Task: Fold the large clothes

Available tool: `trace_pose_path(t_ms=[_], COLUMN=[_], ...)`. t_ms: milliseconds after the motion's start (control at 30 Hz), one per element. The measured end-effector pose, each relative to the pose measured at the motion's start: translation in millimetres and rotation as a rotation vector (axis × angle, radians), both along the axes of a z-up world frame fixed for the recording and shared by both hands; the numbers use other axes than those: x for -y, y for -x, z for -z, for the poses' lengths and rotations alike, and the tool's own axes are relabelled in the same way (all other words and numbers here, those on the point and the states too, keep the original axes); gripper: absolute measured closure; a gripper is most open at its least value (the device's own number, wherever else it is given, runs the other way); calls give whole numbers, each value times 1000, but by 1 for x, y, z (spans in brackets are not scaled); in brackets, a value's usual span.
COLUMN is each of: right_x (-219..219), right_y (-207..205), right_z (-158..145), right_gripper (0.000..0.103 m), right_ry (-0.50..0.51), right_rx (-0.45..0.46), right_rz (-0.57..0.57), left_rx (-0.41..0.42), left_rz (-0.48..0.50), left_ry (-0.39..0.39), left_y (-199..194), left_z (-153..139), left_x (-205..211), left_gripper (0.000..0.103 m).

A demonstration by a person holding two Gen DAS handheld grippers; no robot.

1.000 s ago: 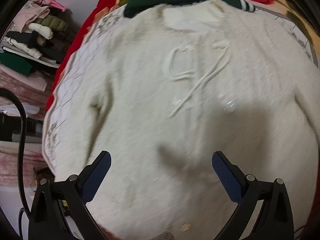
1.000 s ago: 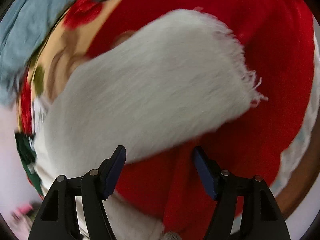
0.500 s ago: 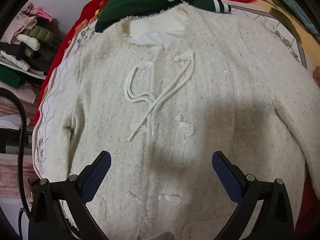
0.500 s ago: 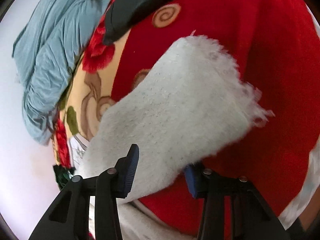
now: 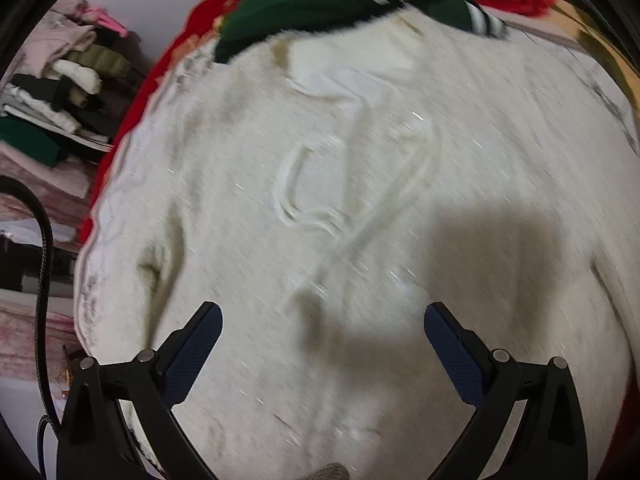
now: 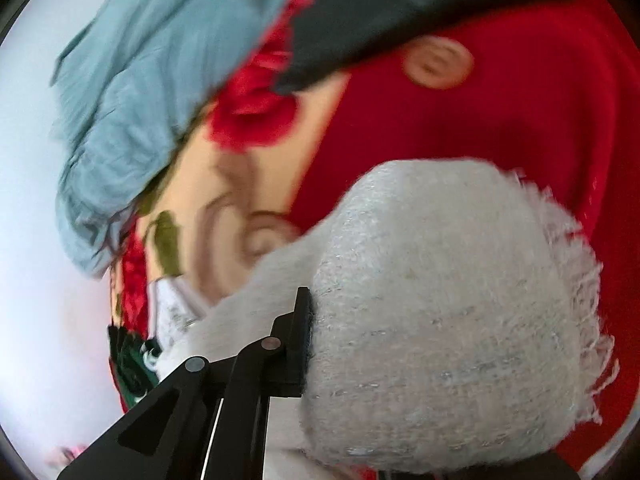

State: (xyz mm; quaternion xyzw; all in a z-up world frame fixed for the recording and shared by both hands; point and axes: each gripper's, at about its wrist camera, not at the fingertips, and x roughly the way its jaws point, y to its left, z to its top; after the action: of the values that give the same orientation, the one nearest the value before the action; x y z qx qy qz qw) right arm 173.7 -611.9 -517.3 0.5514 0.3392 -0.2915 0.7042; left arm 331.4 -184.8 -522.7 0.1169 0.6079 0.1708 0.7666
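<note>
A large cream fuzzy jacket (image 5: 360, 208) lies spread front-up on the bed, neckline at the top, white cords looped on its chest. My left gripper (image 5: 322, 344) is open and empty, hovering over the jacket's lower middle. In the right wrist view my right gripper (image 6: 316, 340) is shut on the jacket's sleeve (image 6: 448, 312). The frayed cuff (image 6: 580, 280) hangs to the right. Only the left finger (image 6: 300, 344) shows; the sleeve covers the other.
A dark green garment with white stripes (image 5: 340, 0) lies above the jacket's collar. Stacked folded clothes (image 5: 52, 92) sit on shelves at the left. A red floral bedspread (image 6: 500, 128) lies under everything. A light blue garment (image 6: 160, 80) and a dark one (image 6: 400, 4) lie beyond the sleeve.
My right gripper has closed on the sleeve and lifted it; the sleeve now fills the lower right of its view. My left gripper has shifted over the jacket and stays open.
</note>
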Motion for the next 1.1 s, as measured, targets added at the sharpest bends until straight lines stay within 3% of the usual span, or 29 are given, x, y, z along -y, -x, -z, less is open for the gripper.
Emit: trace_pose_path(t_ms=[167, 300, 467, 600, 733, 867, 933, 1033, 1067, 1100], right_x=[-34, -92, -194, -297, -391, -486, -529, -573, -578, -579], right_y=[-30, -74, -138, -181, -200, -215, -225, -232, -230, -227], right_z=[-67, -112, -133, -123, -104, -69, -41, -6, -4, -7], right_gripper=[95, 95, 95, 96, 96, 95, 94, 88, 71, 60], right_ry=[135, 206, 296, 353, 417, 466, 461, 398, 367, 358], right_rx=[9, 18, -6, -42, -70, -146, -228, -286, -282, -268], right_rz=[-156, -328, -577, -797, -973, -1143, -1241, -1374, -1398, -1414], left_rx=[22, 37, 41, 41, 51, 38, 26, 9, 10, 9], left_rz=[-61, -123, -232, -332, -442, -568, -625, -681, -694, -709], left_ry=[-15, -8, -4, -15, -33, -33, -23, -4, 4, 17], left_y=[-11, -11, -1, 18, 46, 83, 101, 126, 135, 149], left_z=[-14, -27, -34, -37, -42, -41, -39, -37, -38, -40], left_x=[-34, -71, -131, -187, -239, -291, -311, -330, -336, -342], left_gripper=[0, 0, 0, 0, 0, 0, 0, 0, 0, 0])
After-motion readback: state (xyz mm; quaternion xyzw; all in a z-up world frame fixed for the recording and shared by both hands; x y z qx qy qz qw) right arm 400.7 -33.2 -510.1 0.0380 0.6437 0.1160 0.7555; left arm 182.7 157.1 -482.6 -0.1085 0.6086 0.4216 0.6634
